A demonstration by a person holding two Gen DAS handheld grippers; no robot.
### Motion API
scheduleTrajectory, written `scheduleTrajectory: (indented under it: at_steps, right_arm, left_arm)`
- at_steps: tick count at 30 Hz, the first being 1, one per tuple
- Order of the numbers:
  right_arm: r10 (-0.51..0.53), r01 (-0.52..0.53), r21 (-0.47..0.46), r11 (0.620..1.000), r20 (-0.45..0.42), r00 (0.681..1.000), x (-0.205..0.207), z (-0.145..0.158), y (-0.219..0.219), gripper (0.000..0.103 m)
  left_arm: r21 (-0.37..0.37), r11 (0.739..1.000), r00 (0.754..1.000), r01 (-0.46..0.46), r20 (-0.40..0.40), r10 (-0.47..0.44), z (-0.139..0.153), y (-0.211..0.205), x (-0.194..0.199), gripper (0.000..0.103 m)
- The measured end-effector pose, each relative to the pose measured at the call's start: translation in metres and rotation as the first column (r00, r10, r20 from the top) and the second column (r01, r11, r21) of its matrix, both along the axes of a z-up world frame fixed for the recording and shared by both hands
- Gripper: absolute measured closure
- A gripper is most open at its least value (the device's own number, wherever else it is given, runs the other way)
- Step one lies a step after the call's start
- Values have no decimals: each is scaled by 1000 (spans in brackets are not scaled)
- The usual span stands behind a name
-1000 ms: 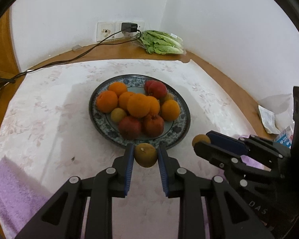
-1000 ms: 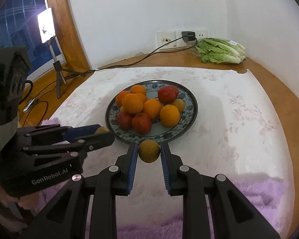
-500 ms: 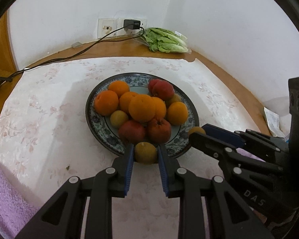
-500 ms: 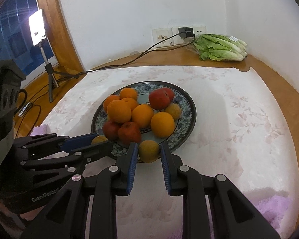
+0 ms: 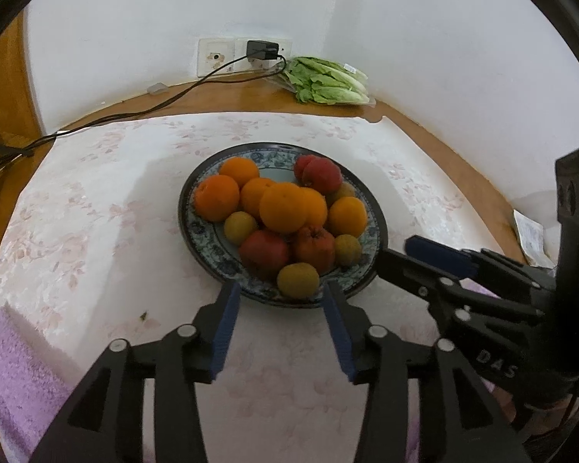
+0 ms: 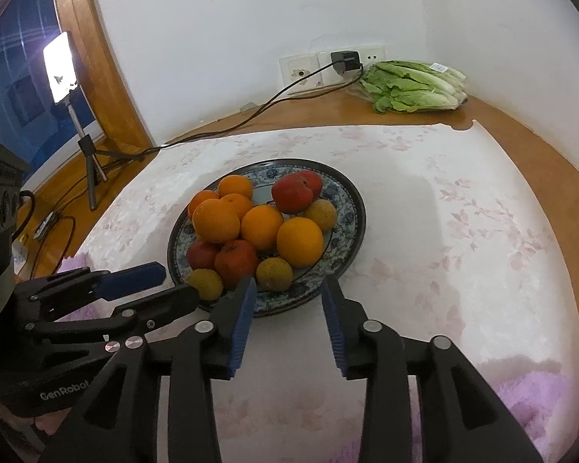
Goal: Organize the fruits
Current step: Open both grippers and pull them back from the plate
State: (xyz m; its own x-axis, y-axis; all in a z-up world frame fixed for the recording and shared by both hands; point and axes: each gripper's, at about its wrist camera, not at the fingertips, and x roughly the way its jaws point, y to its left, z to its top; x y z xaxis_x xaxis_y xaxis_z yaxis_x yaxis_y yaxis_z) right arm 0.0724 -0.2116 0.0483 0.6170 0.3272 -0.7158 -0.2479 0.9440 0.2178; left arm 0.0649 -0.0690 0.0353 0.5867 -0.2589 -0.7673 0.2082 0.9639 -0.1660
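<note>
The fruits, oranges, red ones and small yellow ones, lay heaped on the patterned plate on the white floral cloth. The left gripper stood released at the plate's near rim, a yellow fruit on the plate just ahead of its fingers. The right gripper was likewise spread wide, empty, behind another yellow fruit.

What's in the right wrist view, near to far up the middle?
Right tool → small yellow fruit → big orange → red fruit → plate's far rim → tablecloth → wall outlet.
</note>
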Motion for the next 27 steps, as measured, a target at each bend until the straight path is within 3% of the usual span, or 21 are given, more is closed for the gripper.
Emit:
scheduleTrajectory:
  at_steps: [7, 15, 27]
  right_arm:
    - [-17, 17, 7, 1000, -38, 999, -17, -4, -2, 49]
    - [-40, 39, -12, 999, -83, 996, -28, -18, 1, 43]
    - [-68, 65, -39, 997, -85, 994, -31, -28, 3, 40]
  left_arm:
    - [59, 996, 998, -62, -16, 63, -6, 10, -12, 34]
    - [112, 985, 989, -134, -43, 139, -20, 18, -15, 29]
    - [139, 980, 988, -141, -49, 149, -28, 14, -17, 23]
